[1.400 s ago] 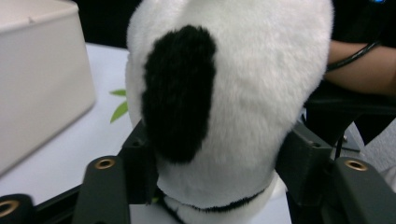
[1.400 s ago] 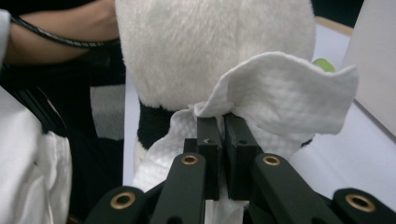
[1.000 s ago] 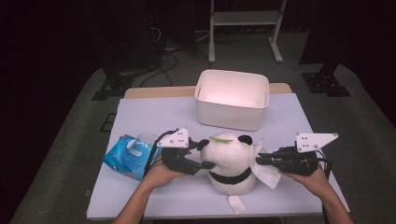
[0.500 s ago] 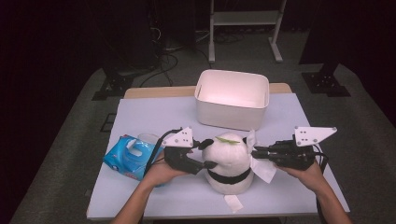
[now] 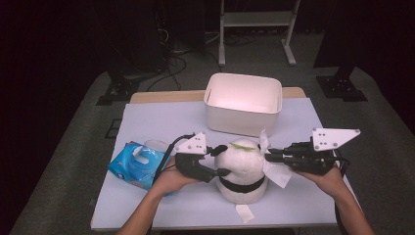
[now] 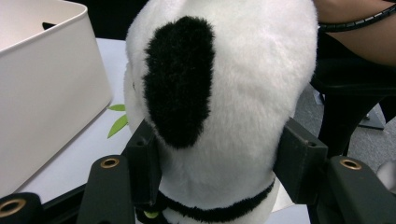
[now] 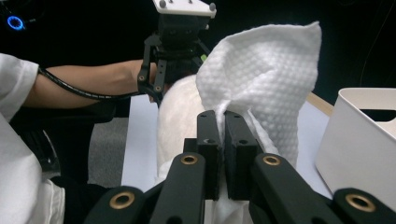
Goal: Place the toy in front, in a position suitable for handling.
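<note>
A white panda plush (image 5: pixel 242 171) with black patches and a black neck band stands near the table's front edge. My left gripper (image 5: pixel 222 167) is shut on it from the left. In the left gripper view the plush (image 6: pixel 243 70) bulges between both jaws of the left gripper (image 6: pixel 219 163), which press into its fur. My right gripper (image 5: pixel 270 155) is shut on a white textured wipe (image 5: pixel 277 172) against the plush's upper right side. The right gripper view shows the wipe (image 7: pixel 266 70) pinched in the right gripper (image 7: pixel 223 126), next to the plush (image 7: pixel 175 112).
A white bin (image 5: pixel 243 103) stands just behind the plush. A blue wipes pack (image 5: pixel 137 164) lies left of the left hand. A small white scrap (image 5: pixel 243 211) lies at the table's front edge. Green leaf shapes (image 6: pixel 119 123) show beside the plush.
My right gripper has moved up and left with the wipe, from the plush's lower right side to near its top. The left gripper has stayed on the plush.
</note>
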`<action>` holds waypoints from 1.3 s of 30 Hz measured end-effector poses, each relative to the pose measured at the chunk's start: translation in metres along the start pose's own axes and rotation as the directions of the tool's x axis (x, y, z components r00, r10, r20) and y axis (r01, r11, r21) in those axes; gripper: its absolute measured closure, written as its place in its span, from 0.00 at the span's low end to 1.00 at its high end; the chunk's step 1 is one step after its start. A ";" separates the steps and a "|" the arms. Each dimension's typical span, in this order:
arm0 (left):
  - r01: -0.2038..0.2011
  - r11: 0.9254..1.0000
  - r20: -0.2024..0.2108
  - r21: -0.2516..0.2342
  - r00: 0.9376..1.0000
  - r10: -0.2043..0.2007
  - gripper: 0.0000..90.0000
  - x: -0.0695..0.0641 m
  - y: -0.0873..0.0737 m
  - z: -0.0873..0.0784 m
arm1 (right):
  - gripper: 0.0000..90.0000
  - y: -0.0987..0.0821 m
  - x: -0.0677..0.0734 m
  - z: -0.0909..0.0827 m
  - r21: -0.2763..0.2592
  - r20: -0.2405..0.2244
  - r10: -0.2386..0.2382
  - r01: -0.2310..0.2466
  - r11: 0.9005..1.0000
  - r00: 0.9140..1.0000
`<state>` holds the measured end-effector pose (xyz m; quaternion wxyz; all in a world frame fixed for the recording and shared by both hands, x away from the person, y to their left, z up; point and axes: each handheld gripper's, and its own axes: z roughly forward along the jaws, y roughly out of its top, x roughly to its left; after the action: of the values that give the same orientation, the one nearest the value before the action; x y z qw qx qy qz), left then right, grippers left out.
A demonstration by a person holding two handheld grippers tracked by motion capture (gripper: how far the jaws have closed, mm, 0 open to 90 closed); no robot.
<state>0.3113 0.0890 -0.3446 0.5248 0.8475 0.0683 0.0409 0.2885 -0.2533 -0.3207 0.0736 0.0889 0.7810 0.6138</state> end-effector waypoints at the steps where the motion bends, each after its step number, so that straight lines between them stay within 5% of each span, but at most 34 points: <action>1: 0.000 1.000 0.000 -0.002 1.000 0.000 0.45 0.000 -0.001 -0.001 | 0.95 -0.002 -0.001 0.000 0.006 0.000 0.005 -0.005 1.000 1.000; 6: -0.003 1.000 0.003 -0.004 1.000 0.003 0.46 0.000 -0.001 0.000 | 0.95 -0.007 -0.001 -0.001 0.046 0.015 0.017 -0.017 0.999 1.000; 12: -0.028 0.999 0.008 0.024 1.000 0.028 0.46 -0.003 0.008 0.008 | 0.95 0.031 0.002 0.014 0.079 -0.019 -0.062 0.063 0.995 0.998; 16: -0.031 0.999 0.002 0.029 1.000 0.031 0.46 -0.001 0.011 0.011 | 0.95 0.049 -0.001 0.027 0.174 -0.023 -0.108 0.111 0.978 0.994; 19: -0.013 1.000 0.008 0.006 1.000 0.013 0.46 0.001 0.008 0.011 | 0.95 0.047 -0.007 0.021 0.219 -0.005 -0.100 0.098 0.971 0.995; 24: -0.014 1.000 0.016 0.008 1.000 0.014 0.45 0.001 0.008 0.014 | 0.95 0.041 -0.010 0.013 0.227 0.006 -0.073 0.069 0.971 0.997; 30: 0.029 0.999 0.025 -0.017 0.999 -0.028 0.32 0.002 0.002 0.014 | 0.95 0.030 -0.010 0.012 0.244 0.011 -0.040 0.036 0.969 0.999; 36: 0.052 0.998 0.045 0.025 0.998 -0.053 0.19 0.005 -0.004 0.027 | 0.95 0.017 -0.010 0.006 0.229 0.015 0.004 -0.007 0.973 1.000; 38: 0.050 0.999 0.055 -0.018 0.997 -0.049 0.20 0.005 -0.007 0.029 | 0.95 0.014 -0.010 0.005 0.217 0.013 0.013 -0.016 0.976 1.000; 39: 0.050 0.999 0.055 -0.018 0.997 -0.049 0.35 0.005 -0.007 0.029 | 0.95 0.014 -0.010 0.005 0.217 0.013 0.013 -0.016 0.976 1.000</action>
<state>0.3202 0.0672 -0.3642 0.5356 0.8411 0.0745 0.0057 0.3001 -0.2479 -0.3082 0.0633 0.1055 0.8423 0.5248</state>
